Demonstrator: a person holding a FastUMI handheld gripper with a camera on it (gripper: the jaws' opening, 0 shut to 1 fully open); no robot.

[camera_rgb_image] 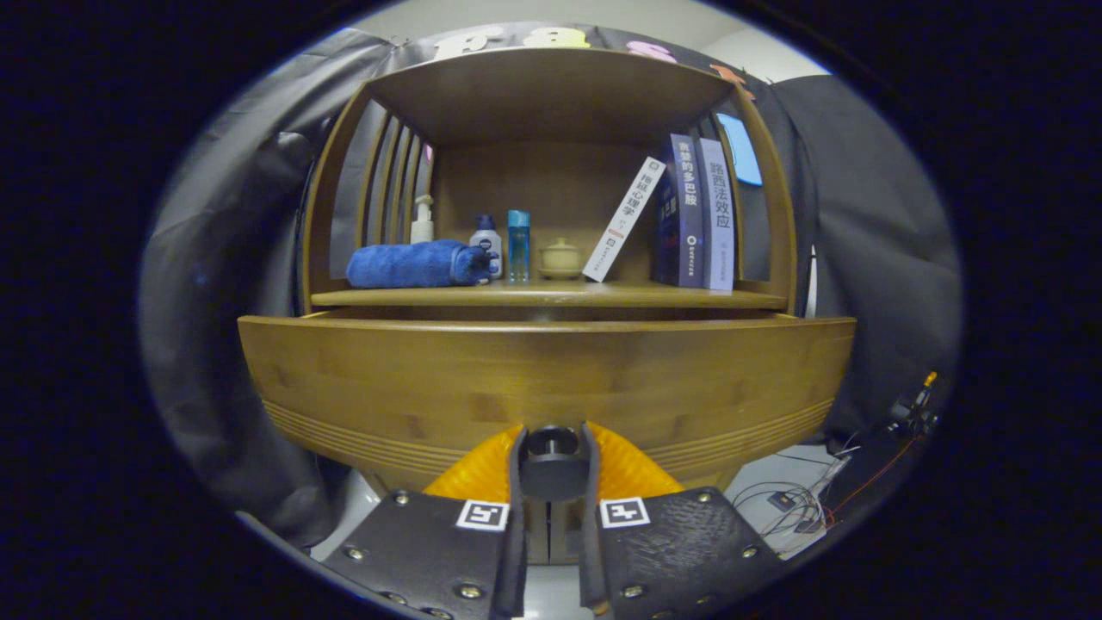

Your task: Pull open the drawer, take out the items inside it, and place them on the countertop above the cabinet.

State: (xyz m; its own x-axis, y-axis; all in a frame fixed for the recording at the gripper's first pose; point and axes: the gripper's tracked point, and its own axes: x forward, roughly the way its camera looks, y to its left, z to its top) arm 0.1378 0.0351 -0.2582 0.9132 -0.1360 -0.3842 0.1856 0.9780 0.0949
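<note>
A wooden cabinet stands before me, and its drawer front [551, 379] bulges toward the camera, pulled slightly out from the countertop [551, 297] above it. My gripper [552, 448] is shut on the drawer's dark round knob [552, 441], with one orange-backed finger [482, 469] pressed against each side of it. The inside of the drawer is hidden behind its front.
On the countertop lie a rolled blue towel [417, 263], a pump bottle [422, 220], a white bottle [486, 239], a blue bottle [518, 245], a small lidded jar [560, 257], a leaning book [624, 220] and upright books [699, 213]. Cables [805, 504] trail on the floor to the right.
</note>
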